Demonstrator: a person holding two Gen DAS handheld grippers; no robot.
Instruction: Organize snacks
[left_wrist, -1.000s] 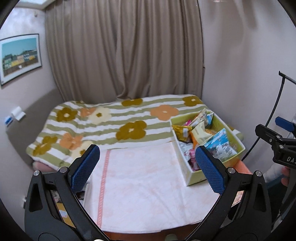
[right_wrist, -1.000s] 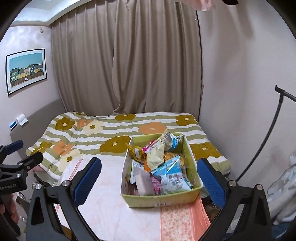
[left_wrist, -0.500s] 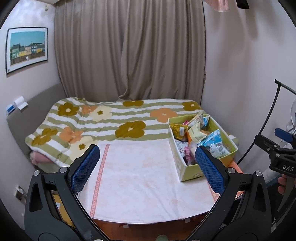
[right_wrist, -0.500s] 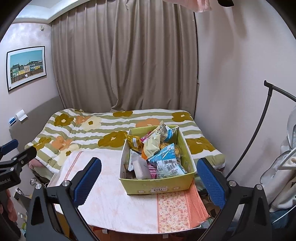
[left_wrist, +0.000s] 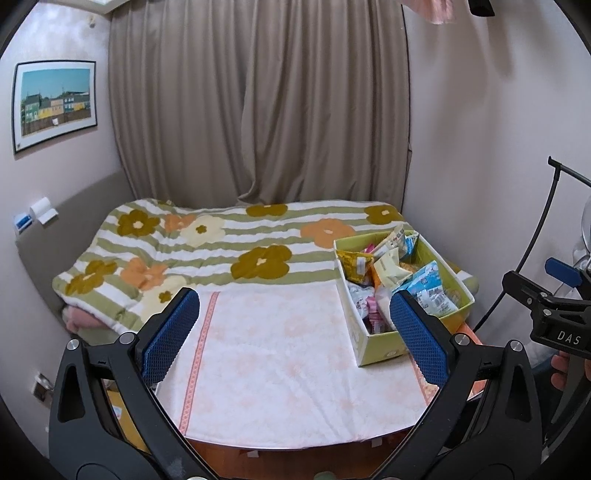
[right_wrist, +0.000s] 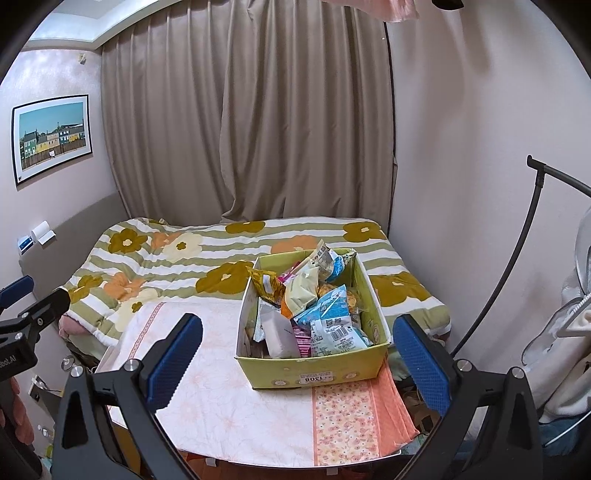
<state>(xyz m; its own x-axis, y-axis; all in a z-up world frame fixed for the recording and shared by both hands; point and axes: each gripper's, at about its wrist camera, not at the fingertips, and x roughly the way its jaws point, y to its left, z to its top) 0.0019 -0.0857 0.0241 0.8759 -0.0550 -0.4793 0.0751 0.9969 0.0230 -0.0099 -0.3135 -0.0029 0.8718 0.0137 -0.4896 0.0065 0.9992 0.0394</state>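
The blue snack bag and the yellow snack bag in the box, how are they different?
The blue snack bag lies near the front of the green box, with a barcode showing. The yellow snack bag stands farther back by the left wall, and no barcode shows on it. Both are crinkly packets piled among other snacks.

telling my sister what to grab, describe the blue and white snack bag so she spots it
Find the yellow-green box on the cloth-covered table. The blue and white bag lies on top of the pile at the near right, the only one showing a barcode.
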